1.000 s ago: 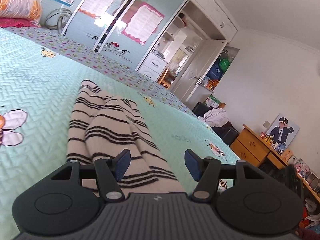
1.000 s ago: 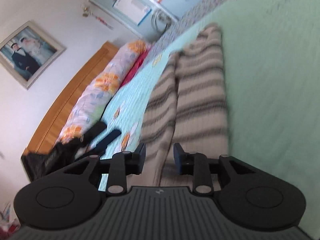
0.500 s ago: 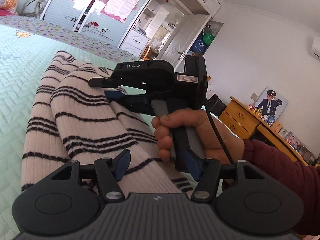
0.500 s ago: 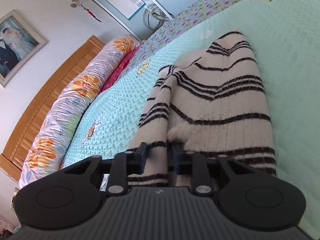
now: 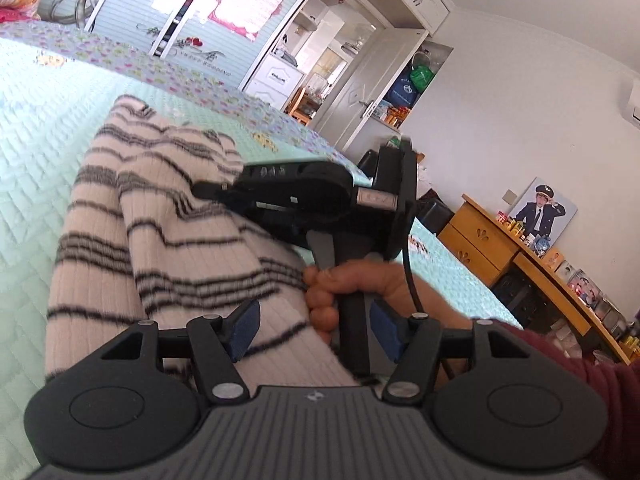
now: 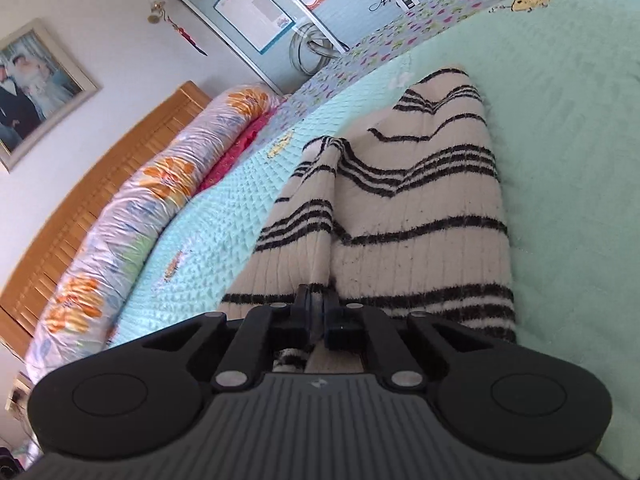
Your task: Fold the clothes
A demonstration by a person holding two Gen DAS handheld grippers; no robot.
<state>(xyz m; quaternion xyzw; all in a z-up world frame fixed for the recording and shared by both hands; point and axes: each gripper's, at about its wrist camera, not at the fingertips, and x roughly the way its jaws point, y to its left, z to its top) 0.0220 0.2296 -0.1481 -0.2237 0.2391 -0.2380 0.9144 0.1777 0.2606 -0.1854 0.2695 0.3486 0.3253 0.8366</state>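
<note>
A cream sweater with black stripes [image 5: 180,248] [image 6: 420,208] lies folded lengthwise on the mint bed cover [image 5: 32,128] [image 6: 580,160]. My right gripper [image 6: 318,308] is at the sweater's near end, its jaws closing tight on a raised fold of the knit. In the left wrist view the right gripper [image 5: 200,191] reaches leftward over the sweater, held by a hand [image 5: 352,284] in a dark red sleeve. My left gripper [image 5: 316,330] stands open just above the sweater's near end, with nothing pinched between its blue pads [image 5: 244,328].
A long floral bolster [image 6: 132,208] lies along the wooden headboard [image 6: 80,200] to the left. To the right of the bed stand a wooden desk [image 5: 500,248] and an open wardrobe [image 5: 360,92]. Bare cover stretches to the right of the sweater.
The right gripper swept in over the sweater's near end and its jaws shut on a fold of the knit. It and its hand came into the left wrist view. The left gripper stayed open.
</note>
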